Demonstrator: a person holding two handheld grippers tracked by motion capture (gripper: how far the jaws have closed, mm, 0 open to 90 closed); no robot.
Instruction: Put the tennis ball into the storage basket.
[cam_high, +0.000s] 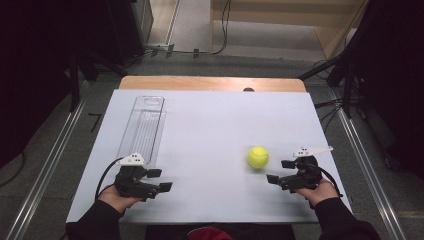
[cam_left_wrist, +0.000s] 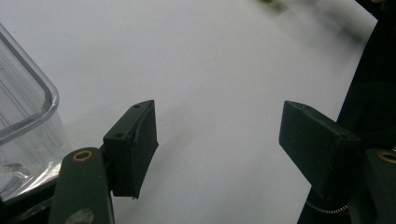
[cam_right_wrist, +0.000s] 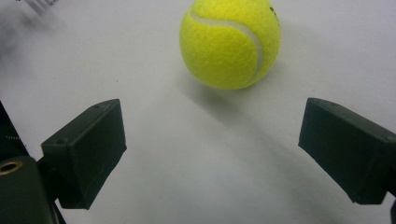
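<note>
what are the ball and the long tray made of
The ball looks like a tennis ball: fuzzy yellow-green felt with a curved white seam, matte. The long tray is see-through with glossy, rounded rims and a ribbed floor, so probably clear hard plastic, though glass can't be ruled out.

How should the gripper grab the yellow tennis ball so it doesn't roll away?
Grip the tennis ball across its widest middle, one pad on each side. It is round and sits free on the white sheet, so a grip off-centre would probably squirt it away. The right gripper is nearest, open, with the ball just ahead of its jaws; coming straight in from the person's side looks simplest.
</note>
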